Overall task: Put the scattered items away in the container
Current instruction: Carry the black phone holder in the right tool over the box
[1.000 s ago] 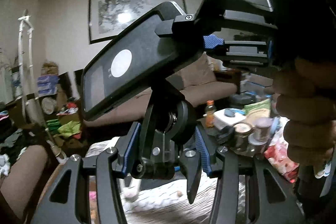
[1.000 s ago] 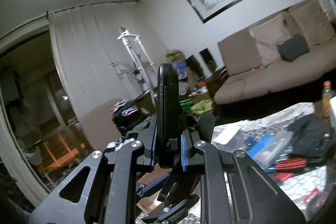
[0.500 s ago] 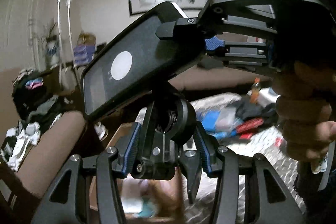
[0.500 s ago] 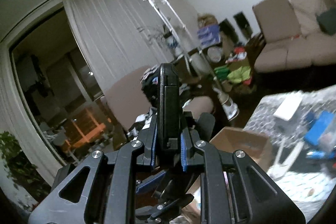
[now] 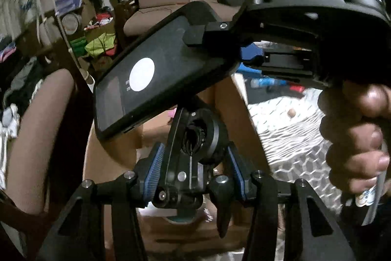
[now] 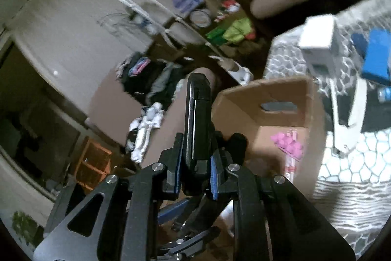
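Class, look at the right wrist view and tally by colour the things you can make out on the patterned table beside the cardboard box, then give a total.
White: 2, the white box and the white curved plastic piece.
Blue: 1, the blue flat packet.
Total: 3

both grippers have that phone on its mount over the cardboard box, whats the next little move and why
Probably lower it a bit further into the cardboard box before letting go. The right gripper is shut on the phone and the left gripper on its mount, with the box's open top just beneath and a pink item already inside. Releasing from up here risks a hard drop.
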Demonstrator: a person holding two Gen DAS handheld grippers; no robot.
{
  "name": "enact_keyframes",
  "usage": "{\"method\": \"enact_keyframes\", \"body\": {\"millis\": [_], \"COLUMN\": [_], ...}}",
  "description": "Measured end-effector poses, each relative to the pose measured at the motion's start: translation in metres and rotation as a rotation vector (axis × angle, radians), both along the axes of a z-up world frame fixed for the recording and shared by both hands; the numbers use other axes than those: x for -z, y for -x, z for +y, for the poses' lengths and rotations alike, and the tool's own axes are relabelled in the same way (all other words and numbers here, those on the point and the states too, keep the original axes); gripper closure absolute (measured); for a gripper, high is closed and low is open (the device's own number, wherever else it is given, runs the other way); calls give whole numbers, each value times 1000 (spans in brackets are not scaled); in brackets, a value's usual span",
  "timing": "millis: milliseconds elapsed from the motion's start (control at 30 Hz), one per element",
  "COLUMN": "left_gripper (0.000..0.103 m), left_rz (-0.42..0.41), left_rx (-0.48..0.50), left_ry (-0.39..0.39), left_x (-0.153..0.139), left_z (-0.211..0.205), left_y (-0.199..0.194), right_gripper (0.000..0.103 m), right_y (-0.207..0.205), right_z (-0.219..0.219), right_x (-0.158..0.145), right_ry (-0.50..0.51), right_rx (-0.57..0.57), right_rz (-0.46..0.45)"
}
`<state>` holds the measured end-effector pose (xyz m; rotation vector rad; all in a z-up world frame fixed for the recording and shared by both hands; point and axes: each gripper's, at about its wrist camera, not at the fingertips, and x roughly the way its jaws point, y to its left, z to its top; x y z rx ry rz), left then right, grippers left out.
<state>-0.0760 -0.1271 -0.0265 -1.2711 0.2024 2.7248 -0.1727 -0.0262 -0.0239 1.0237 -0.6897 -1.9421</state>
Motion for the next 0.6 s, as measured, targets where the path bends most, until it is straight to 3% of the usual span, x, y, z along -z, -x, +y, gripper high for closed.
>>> {"method": "enact_keyframes", "body": {"millis": [200, 300, 400, 500, 533, 600], "left_gripper": [53, 54, 57, 67, 75, 77], "left_rz": [-85, -128, -160, -182, -190, -219], "left_rx": [93, 136, 156, 146, 143, 107], "left_ry": [66, 62, 52, 93, 100, 71], "left_x": [-8, -6, 15, 29, 33, 38], "left_z": [15, 20, 8, 2, 0, -10], "left_y": [17, 27, 36, 47, 49, 53], "right_gripper": [85, 85, 84, 84, 84, 84], "right_y": [15, 15, 26, 39, 44, 51], "right_z": [25, 31, 22, 2, -4, -15], "right_x": [18, 17, 22, 26, 28, 33], "right_ry": [13, -52, -150, -213, -229, -216], "right_rx": [28, 59, 81, 65, 61, 33], "right_rz": [-72, -73, -120, -132, -139, -160]}}
